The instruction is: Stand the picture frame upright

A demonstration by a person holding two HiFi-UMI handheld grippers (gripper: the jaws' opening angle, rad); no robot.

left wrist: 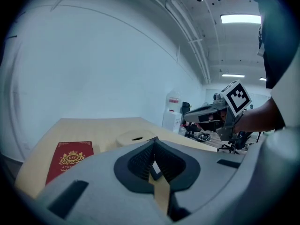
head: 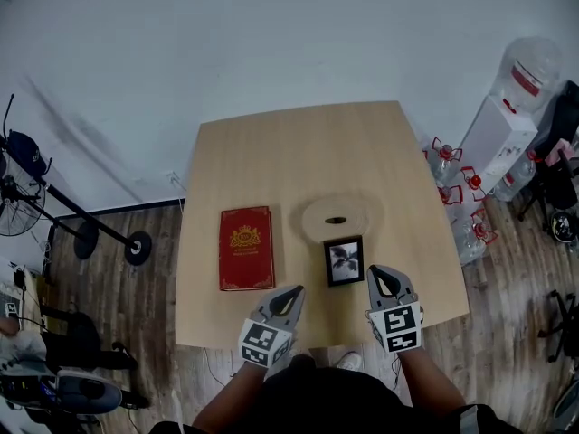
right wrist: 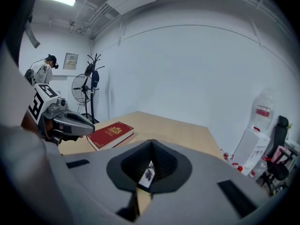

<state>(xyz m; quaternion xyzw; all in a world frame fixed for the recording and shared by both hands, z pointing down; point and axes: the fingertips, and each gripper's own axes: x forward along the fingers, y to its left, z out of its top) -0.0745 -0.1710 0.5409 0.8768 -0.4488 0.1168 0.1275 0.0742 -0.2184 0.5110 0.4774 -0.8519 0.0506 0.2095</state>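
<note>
A small black picture frame (head: pixel 345 260) with a dark leaf print lies flat on the wooden table (head: pixel 271 152), near the front edge. My right gripper (head: pixel 375 270) hovers just right of the frame's lower corner, shut and empty. In the right gripper view a sliver of the frame (right wrist: pixel 148 174) shows through the gap behind the closed tips of the right gripper (right wrist: pixel 151 142). My left gripper (head: pixel 297 290) hangs left of the frame and apart from it, tips together with nothing held. The left gripper view looks past the left gripper (left wrist: pixel 153 143) across the table.
A red book (head: pixel 246 248) lies left of the frame. A round wooden disc (head: pixel 337 217) sits just behind it. Water bottles (head: pixel 457 197) and a white box (head: pixel 496 143) stand on the floor at right. A fan (head: pixel 18 202) and stand are at left.
</note>
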